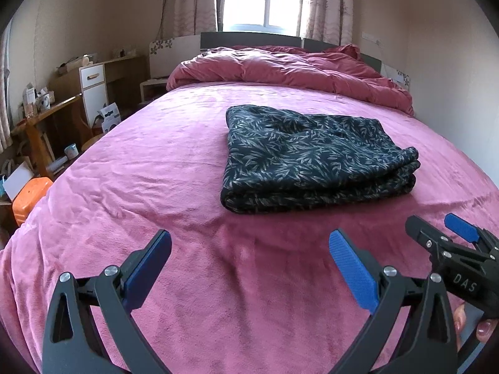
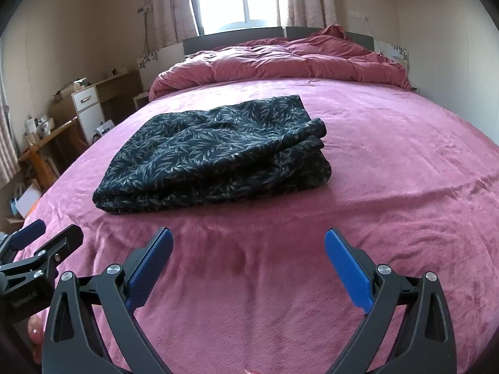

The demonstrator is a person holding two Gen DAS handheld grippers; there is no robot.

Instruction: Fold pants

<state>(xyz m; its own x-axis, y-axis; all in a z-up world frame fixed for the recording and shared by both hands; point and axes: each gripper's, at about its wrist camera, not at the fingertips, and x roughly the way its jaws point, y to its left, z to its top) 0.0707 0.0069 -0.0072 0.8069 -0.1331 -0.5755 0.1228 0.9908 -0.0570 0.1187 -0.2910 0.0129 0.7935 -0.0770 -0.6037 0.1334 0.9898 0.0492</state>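
Dark leaf-print fabric pants point(image 1: 315, 159) lie folded in a thick bundle mid-bed on the pink plush bedspread point(image 1: 156, 187). Left gripper point(image 1: 249, 258) and right gripper point(image 2: 248, 258) hover nearer the foot, released, empty. Soft, light, slippery-looking; likely best pinched at stacked right-hand edges.

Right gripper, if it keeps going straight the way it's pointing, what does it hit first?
Probably the pink bedspread; the open right gripper aims just past the right end of the folded pants, though depth is unclear.
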